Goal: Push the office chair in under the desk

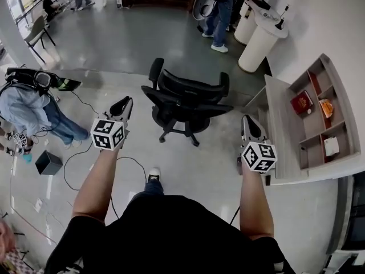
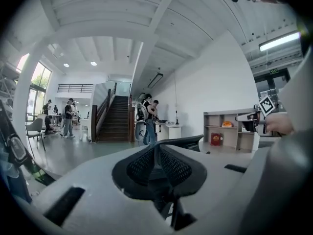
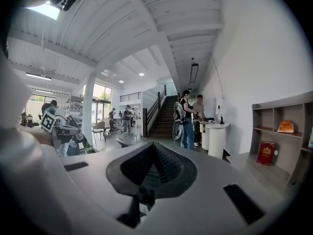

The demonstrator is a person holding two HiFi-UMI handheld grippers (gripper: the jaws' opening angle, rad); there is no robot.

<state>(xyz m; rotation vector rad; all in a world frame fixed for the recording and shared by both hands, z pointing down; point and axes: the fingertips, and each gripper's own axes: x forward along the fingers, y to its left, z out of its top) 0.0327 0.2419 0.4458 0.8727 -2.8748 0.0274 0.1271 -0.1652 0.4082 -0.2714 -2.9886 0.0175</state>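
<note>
The black office chair [image 1: 185,99] stands on the floor in the head view, out in front of the light wooden desk [image 1: 283,131] at the right. Its mesh back faces me. My left gripper [image 1: 122,105] hovers left of the chair and apart from it, jaws shut on nothing. My right gripper [image 1: 250,122] hangs to the right of the chair, over the desk's near edge, shut and empty too. In the left gripper view the chair's back edge [image 2: 187,141] shows just past the closed jaws [image 2: 155,148]. The right gripper view looks past its closed jaws [image 3: 153,145] to the desk top [image 3: 257,166].
A shelf unit [image 1: 322,116] with a red book [image 1: 301,102] stands on the desk. A small black box [image 1: 48,162] and a floor cable [image 1: 77,164] lie at the left. People stand at the left [image 1: 34,104] and at the back by white round stands [image 1: 261,41]. A staircase [image 2: 113,119] rises behind.
</note>
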